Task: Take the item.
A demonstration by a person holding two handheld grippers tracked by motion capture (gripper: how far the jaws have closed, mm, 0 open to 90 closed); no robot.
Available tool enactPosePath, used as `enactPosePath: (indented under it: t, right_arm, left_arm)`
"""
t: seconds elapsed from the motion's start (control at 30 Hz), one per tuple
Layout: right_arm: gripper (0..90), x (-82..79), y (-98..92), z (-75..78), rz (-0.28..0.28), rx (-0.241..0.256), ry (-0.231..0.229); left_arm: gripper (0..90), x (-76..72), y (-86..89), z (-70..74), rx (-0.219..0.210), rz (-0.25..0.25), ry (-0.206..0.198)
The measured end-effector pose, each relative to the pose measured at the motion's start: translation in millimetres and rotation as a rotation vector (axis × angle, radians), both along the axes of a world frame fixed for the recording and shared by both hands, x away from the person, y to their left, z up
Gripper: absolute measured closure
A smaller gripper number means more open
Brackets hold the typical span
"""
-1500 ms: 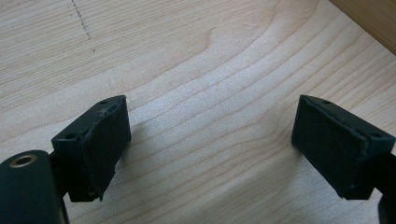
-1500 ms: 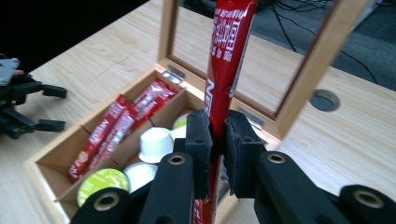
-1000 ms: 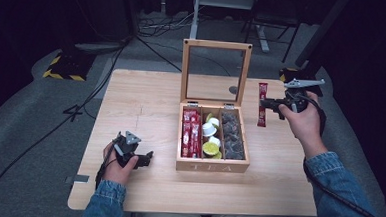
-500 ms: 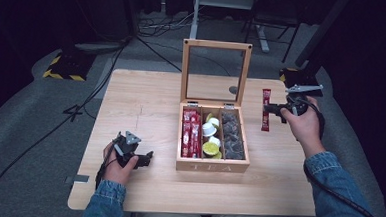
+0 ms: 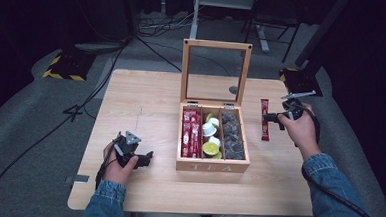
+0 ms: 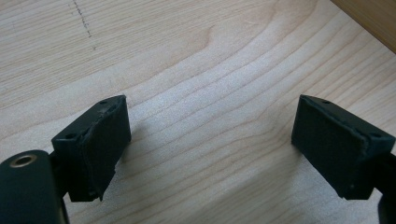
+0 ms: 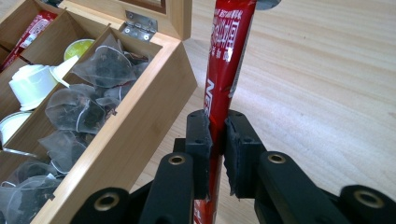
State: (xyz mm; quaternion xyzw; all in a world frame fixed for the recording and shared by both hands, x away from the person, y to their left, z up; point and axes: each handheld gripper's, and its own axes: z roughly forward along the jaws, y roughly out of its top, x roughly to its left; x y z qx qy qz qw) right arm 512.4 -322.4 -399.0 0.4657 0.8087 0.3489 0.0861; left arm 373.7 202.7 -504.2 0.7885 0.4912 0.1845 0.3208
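Right tongs [image 5: 269, 119]: closed on a red stick sachet [image 5: 264, 120], pads clamped on either side of it partway along its length. In the high view the sachet sits just right of the wooden tea box [image 5: 212, 164], between the box and the person's right hand [image 5: 296, 125], lying lengthwise away from the person. In the right gripper view the sachet [image 7: 226, 60] runs up from between the pads [image 7: 200, 140], over bare table [image 7: 327, 84], close beside the outer wall of the box [image 7: 140, 121].

Left tongs [image 5: 146, 158]: open, gripping nothing. Held in the left hand [image 5: 120, 162] near the front left of the table, well apart from the box. The left gripper view shows both pads [image 6: 100, 140] spread wide over plain wood grain.

Tea box: lid raised upright, glass pane in a wooden frame [image 5: 216, 72]. Three compartments. Left: red stick sachets [image 5: 191, 133] laid lengthwise. Middle: white and yellow-green capsules [image 5: 210, 139]. Right: dark pyramid tea bags [image 5: 232, 135].

Table [image 5: 146, 101]: light wood, a small dark disc [image 5: 232, 90] beyond the box.
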Motion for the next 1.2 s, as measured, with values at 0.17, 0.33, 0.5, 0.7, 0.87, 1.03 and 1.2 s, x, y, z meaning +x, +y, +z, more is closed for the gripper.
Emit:
enactPosePath:
  t: [0.17, 0.33, 0.5, 0.7, 0.87, 1.03, 1.2]
  right_arm:
    - [80.7, 0.5, 0.0, -5.0, -0.011, -0.006, 0.02]
    - [80.7, 1.9, -0.2, -14.8, -0.024, -0.004, 0.054]
    - [80.6, 3.2, 0.3, -22.2, -0.03, -0.001, 0.076]
    - [80.5, 4.0, -0.5, -31.3, -0.044, 0.003, 0.093]
    - [80.5, 4.1, -2.5, -36.6, -0.056, 0.005, 0.104]
    - [80.5, 3.5, -3.9, -42.9, -0.067, -0.002, 0.117]
    - [78.8, 2.0, -4.6, -50.1, -0.081, -0.036, 0.116]
  left_arm:
    - [12.1, 0.0, 0.0, -0.1, -0.001, 0.0, 0.0]
    - [12.1, 0.0, 0.0, -0.1, -0.001, -0.001, 0.0]
    - [12.1, 0.0, 0.0, 0.0, 0.0, 0.0, 0.0]
    - [12.1, -0.1, -0.1, 0.0, -0.001, 0.0, 0.001]
    - [12.1, 0.0, -0.1, -0.1, -0.003, 0.0, 0.001]
    - [12.0, 0.0, -0.1, -0.1, -0.003, 0.0, 0.001]
    - [12.1, 0.0, -0.1, -0.1, -0.003, 0.0, 0.001]
